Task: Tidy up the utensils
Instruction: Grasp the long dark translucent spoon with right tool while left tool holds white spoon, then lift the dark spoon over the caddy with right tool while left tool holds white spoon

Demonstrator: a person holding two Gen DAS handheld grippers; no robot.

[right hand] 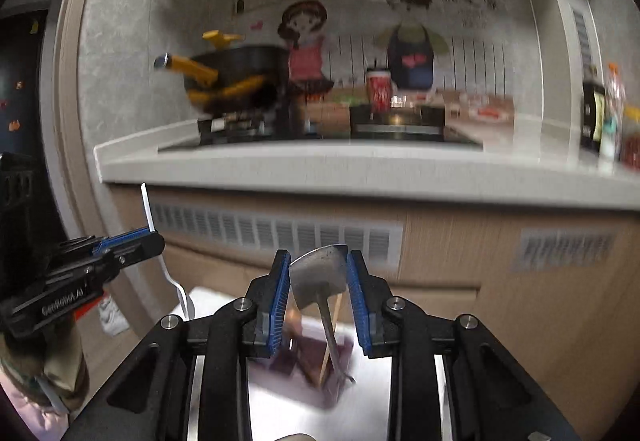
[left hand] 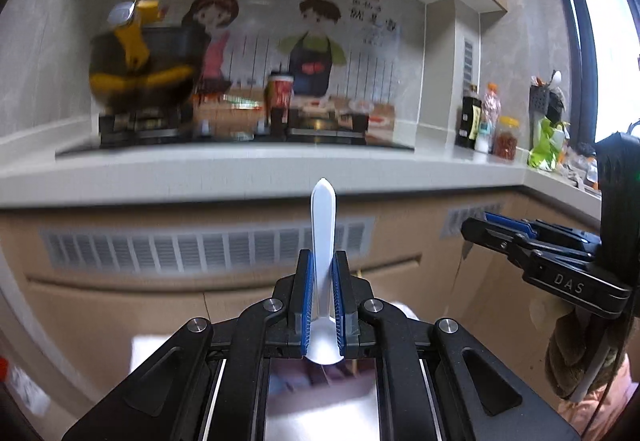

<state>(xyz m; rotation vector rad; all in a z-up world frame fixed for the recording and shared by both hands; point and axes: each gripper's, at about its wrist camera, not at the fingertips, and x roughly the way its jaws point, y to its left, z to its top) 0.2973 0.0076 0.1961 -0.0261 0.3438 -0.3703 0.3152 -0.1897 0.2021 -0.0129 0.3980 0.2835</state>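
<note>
My left gripper [left hand: 323, 269] is shut on a white plastic spoon [left hand: 322, 225], handle pointing up and forward, bowl down by the gripper body. It also shows in the right wrist view [right hand: 136, 237] at the left with the spoon's handle [right hand: 147, 207] sticking up. My right gripper [right hand: 318, 273] is shut on a metal spatula [right hand: 319, 273], gripping the blade's edges; its thin handle hangs down toward a purple container [right hand: 316, 361] holding a wooden stick. The right gripper also shows in the left wrist view [left hand: 476, 231] at the right.
A grey kitchen counter [left hand: 260, 169] runs ahead with a gas stove [left hand: 224, 133], a black pot with yellow handles [left hand: 140, 73], a red cup [left hand: 279, 93], bottles and jars [left hand: 486, 121] and a utensil holder [left hand: 546, 101]. Beige cabinets with vents lie below.
</note>
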